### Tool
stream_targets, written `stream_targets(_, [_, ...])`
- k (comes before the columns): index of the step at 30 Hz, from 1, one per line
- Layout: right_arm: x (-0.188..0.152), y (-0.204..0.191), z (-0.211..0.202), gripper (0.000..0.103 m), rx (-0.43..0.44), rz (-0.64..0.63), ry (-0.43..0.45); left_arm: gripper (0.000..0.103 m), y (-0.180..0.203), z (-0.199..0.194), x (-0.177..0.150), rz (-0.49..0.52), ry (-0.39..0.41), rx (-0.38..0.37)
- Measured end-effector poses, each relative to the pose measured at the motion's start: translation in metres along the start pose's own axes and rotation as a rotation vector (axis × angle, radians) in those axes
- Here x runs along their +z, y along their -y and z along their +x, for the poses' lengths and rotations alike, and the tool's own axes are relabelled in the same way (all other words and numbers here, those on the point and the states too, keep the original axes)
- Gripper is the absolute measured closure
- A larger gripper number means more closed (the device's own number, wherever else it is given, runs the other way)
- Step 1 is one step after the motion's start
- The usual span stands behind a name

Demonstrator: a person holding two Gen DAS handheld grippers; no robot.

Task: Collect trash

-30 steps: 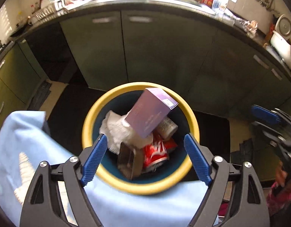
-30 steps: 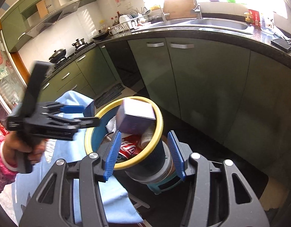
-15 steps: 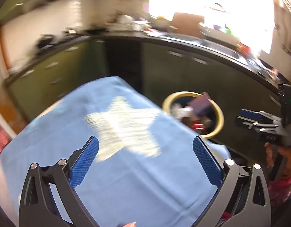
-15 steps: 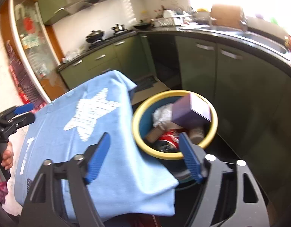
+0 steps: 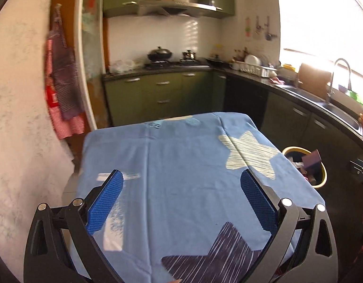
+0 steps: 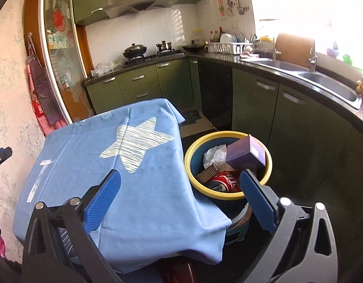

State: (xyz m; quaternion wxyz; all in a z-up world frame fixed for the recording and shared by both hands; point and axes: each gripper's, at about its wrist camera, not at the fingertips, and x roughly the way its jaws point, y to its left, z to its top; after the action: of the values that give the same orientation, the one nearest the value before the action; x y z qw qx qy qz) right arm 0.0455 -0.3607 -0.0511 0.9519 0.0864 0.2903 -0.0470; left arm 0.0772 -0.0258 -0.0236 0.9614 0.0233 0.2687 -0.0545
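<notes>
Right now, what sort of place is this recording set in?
A home kitchen, by the look of it: a gas stove with a wok, a steel sink with a tap, and a dish rack on the counter above green cabinets.

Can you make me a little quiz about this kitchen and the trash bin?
1. True or false: the purple box sticks up above the yellow rim of the trash bin.
2. Which lies in the bin? A) red can B) banana C) shoe
3. Fill in: the blue tablecloth has a pale ___ printed on it.

Key: 1 true. 2 A. 3 star.
</notes>
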Motion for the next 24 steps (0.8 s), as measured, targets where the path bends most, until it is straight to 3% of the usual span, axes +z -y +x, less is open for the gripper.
stream_targets(13, [-0.001, -0.023, -0.058, 0.007, -0.040, -0.075, 0.132, 0.005, -0.008, -0.061, -0.025, -0.024, 0.050, 0.045])
stream_targets(24, [0.002, -0.032, -0.058, 0.007, -0.031, -0.096, 0.131, 0.005, -0.010, -0.075, -0.025, -0.025, 0.068, 0.055])
